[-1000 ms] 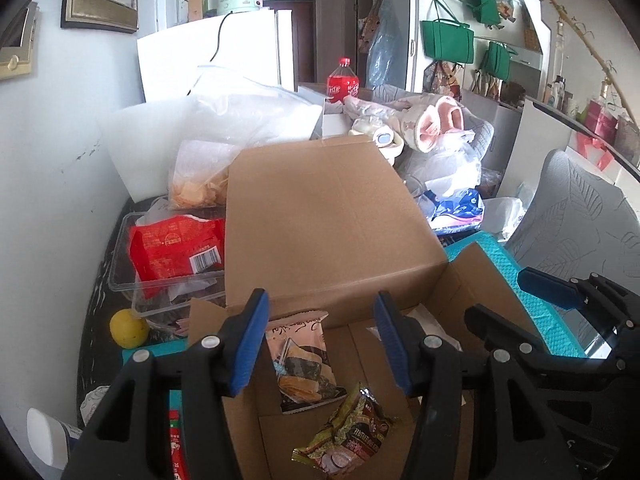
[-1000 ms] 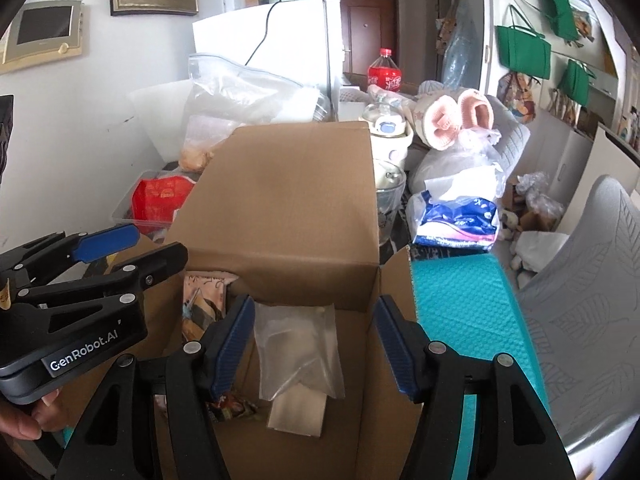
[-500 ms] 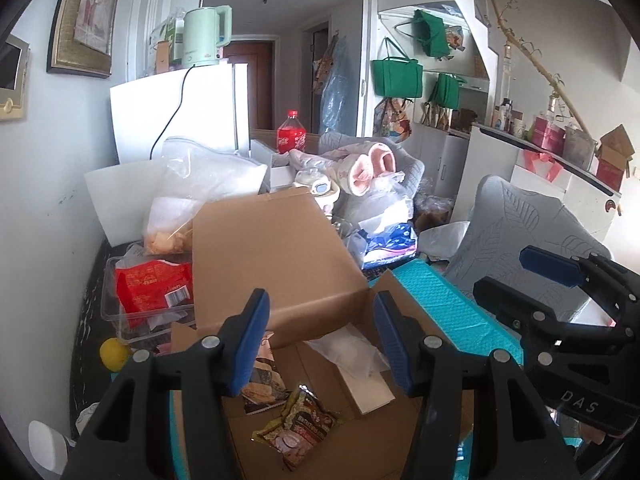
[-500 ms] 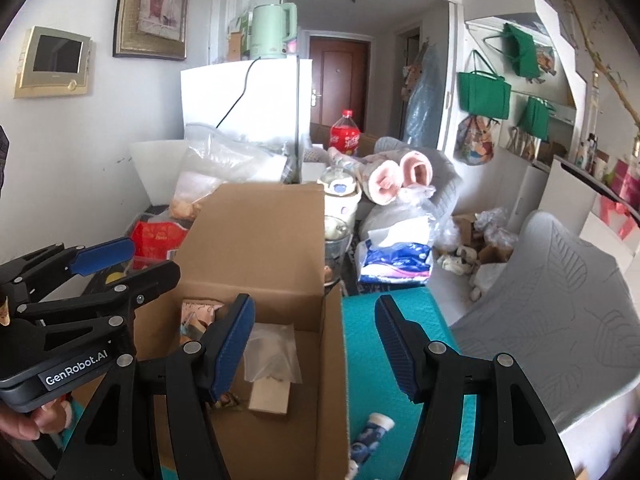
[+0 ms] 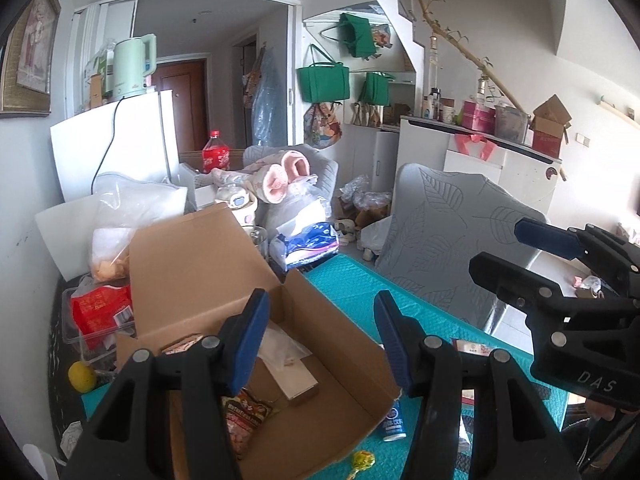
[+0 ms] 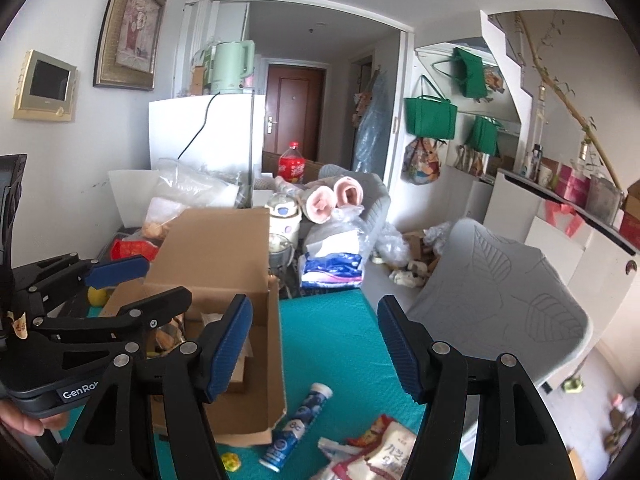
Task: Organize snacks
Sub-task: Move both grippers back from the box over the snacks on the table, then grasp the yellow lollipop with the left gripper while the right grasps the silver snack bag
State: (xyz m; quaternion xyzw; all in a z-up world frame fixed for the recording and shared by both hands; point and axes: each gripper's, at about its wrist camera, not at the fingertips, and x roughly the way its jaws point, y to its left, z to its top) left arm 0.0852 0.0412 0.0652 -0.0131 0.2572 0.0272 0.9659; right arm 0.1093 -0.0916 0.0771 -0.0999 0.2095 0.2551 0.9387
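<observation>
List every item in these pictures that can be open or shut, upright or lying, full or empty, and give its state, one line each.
cardboard box: flaps open, snacks inside
blue tube: lying on the teal mat, cap on
cola bottle: upright, capped
brown door: shut
left gripper: open, empty
right gripper: open, empty, jaws just widened

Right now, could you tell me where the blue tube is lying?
In the right wrist view, the blue tube lies on the teal mat, just right of the cardboard box, with a white snack bag to its right.
</observation>
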